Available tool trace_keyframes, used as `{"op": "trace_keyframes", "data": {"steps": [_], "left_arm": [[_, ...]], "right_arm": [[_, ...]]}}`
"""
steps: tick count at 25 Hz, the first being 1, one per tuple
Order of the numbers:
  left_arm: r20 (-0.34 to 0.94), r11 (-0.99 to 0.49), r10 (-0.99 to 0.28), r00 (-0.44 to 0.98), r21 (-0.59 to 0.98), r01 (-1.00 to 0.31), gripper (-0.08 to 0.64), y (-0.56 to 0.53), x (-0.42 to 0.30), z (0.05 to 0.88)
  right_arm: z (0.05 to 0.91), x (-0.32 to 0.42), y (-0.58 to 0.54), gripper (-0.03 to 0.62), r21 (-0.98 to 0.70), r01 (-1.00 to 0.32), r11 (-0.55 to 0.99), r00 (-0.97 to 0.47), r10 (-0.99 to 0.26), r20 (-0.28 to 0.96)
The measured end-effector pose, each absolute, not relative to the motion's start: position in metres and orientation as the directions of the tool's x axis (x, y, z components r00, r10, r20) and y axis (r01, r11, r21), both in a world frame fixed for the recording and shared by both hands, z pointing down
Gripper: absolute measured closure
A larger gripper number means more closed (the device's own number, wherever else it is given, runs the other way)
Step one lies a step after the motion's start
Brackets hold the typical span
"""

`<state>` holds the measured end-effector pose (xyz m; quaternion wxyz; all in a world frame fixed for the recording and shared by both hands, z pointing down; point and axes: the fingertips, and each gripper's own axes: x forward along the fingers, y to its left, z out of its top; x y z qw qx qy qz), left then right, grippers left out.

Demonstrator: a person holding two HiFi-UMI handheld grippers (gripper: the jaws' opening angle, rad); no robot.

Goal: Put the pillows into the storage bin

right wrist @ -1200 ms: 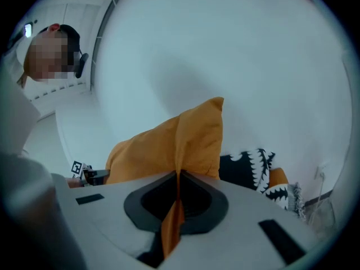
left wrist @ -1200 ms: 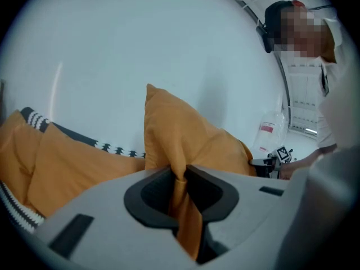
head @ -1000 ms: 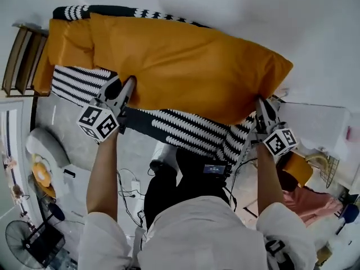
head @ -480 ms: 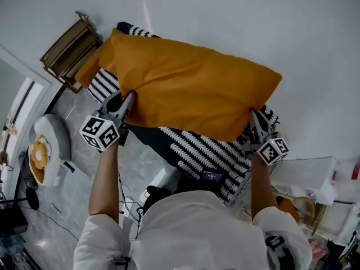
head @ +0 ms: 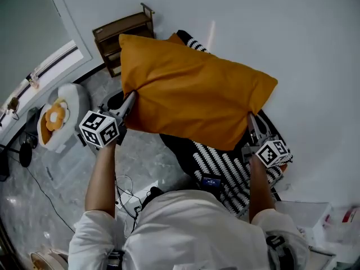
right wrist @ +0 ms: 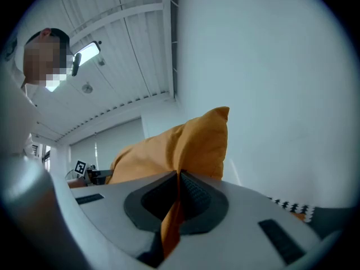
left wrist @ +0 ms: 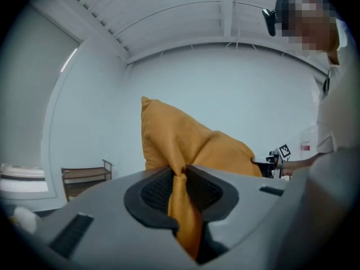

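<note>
**A:** Since two grippers show, what does each one have?

**B:** They share one orange pillow (head: 191,94), held up in the air in front of the white wall (head: 292,27); the left gripper (head: 128,102) is clamped on a pinch of fabric at one short edge; the right gripper (head: 251,122) is clamped on fabric at the opposite edge.

**A:** And what else is there, counted?

**B:** One black-and-white patterned cushion (head: 225,162) lies below, partly covered by the orange pillow; whether it is a single piece I cannot tell; one wooden shelf (head: 126,35) stands against the wall, near the pillow's upper left corner; grey marble floor (head: 140,156) lies beneath.
</note>
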<state>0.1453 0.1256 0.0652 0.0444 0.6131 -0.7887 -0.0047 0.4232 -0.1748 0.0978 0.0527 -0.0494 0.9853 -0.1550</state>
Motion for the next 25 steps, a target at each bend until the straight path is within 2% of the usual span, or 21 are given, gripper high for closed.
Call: {"op": "trace_keyframes", "data": {"steps": [13,25], "left_arm": [[0.113,0.562,-0.825,-0.554,0.062,-0.825,0.488,0.409,0.057,0.063],[0.13,0.783,-0.622,-0.772,0.072,-0.618,0.488,0.624,0.061,0.103]], "right_arm": [[0.084,0.212,0.029,0.56,-0.294,0.258,0.92,-0.966,0.24,-0.098],[0.12,0.087,0.213,0.56,-0.311,0.513,0.8,-0.854,0.514,-0.086]]}}
